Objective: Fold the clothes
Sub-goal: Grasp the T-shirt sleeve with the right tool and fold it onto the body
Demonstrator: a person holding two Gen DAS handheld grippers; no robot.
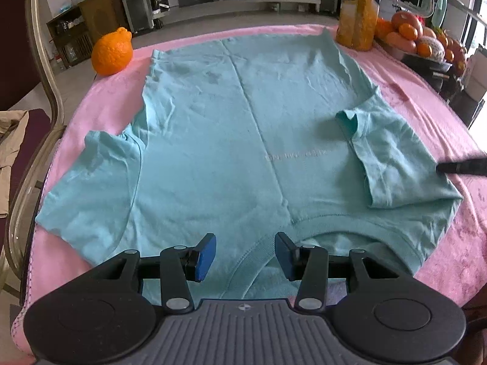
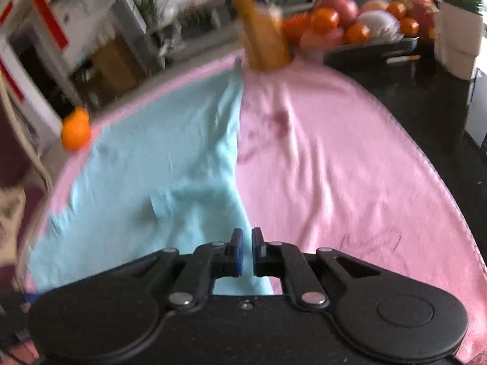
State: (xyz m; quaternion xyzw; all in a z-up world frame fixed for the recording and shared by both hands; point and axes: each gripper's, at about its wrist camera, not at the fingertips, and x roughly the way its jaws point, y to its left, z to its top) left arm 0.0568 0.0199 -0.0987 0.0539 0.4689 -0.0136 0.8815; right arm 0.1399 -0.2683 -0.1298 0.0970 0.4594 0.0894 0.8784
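A light teal T-shirt (image 1: 231,140) lies flat on a pink cloth (image 1: 100,100), collar toward me. Its right sleeve (image 1: 392,152) is folded inward over the body; the left sleeve (image 1: 91,176) lies spread out. My left gripper (image 1: 245,257) is open and empty, just above the collar (image 1: 334,228). In the right wrist view, which is blurred, my right gripper (image 2: 247,251) is nearly closed with a narrow gap, over the shirt's right edge (image 2: 237,164); no cloth shows between the pads. Its dark tip (image 1: 459,165) shows at the right edge of the left wrist view.
A large orange (image 1: 112,51) sits at the far left corner of the cloth. A tall yellow jar (image 1: 357,9) stands at the far right corner, with a bowl of fruit (image 1: 420,36) beyond it. A chair frame (image 1: 42,97) stands at the left.
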